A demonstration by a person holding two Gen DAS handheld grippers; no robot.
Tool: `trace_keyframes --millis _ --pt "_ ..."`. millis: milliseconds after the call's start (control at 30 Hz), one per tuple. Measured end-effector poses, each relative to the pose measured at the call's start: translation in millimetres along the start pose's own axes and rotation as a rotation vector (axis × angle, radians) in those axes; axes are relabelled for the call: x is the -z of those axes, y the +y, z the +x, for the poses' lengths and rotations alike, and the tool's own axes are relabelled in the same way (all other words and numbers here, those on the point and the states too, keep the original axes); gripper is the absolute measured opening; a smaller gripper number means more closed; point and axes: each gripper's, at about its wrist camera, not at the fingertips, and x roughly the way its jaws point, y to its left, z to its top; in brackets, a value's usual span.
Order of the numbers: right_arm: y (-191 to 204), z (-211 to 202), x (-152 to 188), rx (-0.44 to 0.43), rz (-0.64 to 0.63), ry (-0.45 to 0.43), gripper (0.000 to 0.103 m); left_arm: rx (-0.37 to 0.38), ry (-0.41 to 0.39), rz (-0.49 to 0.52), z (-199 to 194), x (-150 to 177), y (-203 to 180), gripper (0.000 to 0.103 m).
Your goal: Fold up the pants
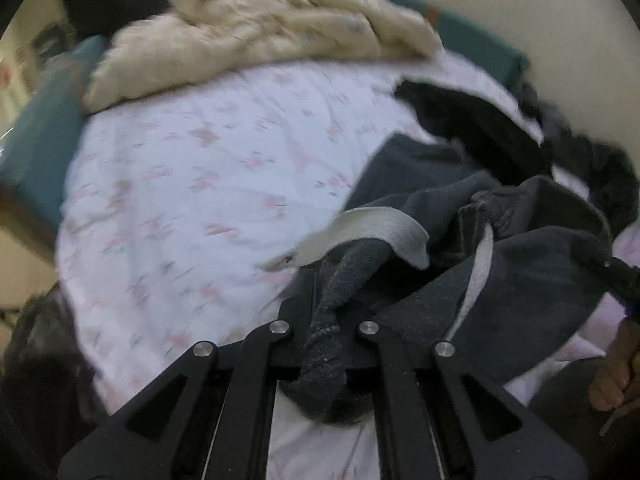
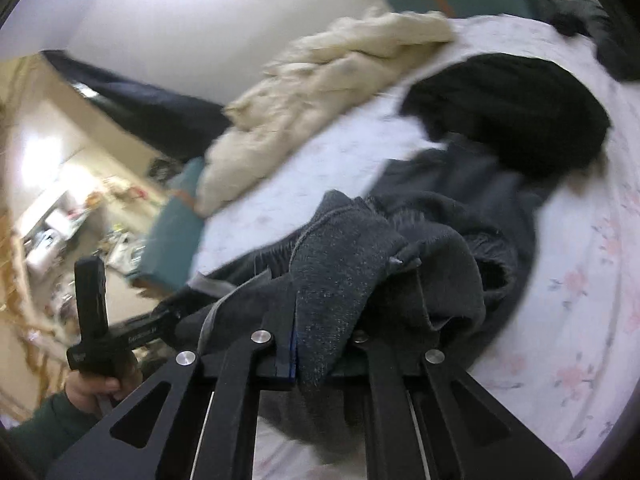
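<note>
Dark grey pants (image 1: 540, 280) lie bunched on the bed, with a light grey drawstring (image 1: 372, 232) loose at the waistband. In the left wrist view my left gripper (image 1: 340, 292) is shut on a twisted fold of the grey cloth, which runs down between its fingers. In the right wrist view my right gripper (image 2: 336, 292) is likewise shut on a thick fold of the pants (image 2: 440, 208). The left gripper (image 2: 176, 312) also shows at that view's left, held by a hand (image 2: 92, 392) in a green sleeve, its tip buried in the cloth.
The bed has a white sheet with pink flowers (image 1: 200, 180). A cream fluffy blanket (image 1: 260, 32) lies along its far side and a black garment (image 2: 512, 112) beyond the pants. A teal bed frame (image 1: 40, 140) borders the mattress. A cluttered room lies past the bed (image 2: 72, 208).
</note>
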Motion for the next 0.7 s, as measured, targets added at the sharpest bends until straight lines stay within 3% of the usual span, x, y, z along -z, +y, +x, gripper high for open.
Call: trace_keyframes --millis 100,200,300,400,500,600,700 --pt "45.8 -11.1 3.2 -0.105 -0.051 0.017 0.008 -0.023 -0.072 -0.112 -59.3 37.8 36.9 0.004" --pt "95.2 -21.6 4.0 -0.182 -0.124 0.038 0.008 -0.001 -0.127 -0.227 -122.7 85.0 56.3 0.004" --pt "146.8 -47.7 -2.0 -0.265 -0.211 0.027 0.008 0.039 -0.266 -0.164 -209.6 130.6 29.2 0.003" --pt "192.4 -80.0 -9.5 -0.349 -0.306 0.004 0.008 0.118 -0.376 -0.259 -286.9 159.7 33.4 0.003" --pt "231.8 -104.0 -11.1 -0.442 -0.386 0.009 0.008 0.132 -0.514 -0.33 -345.5 178.2 42.2 0.003" --pt "261.6 -112.9 -7.7 -0.44 -0.469 0.007 0.008 0.119 -0.506 -0.308 -359.7 181.4 40.0 0.004" --pt "265.3 -97.3 -6.6 -0.377 -0.504 0.038 0.008 0.134 -0.345 -0.308 -319.9 172.0 38.1 0.004"
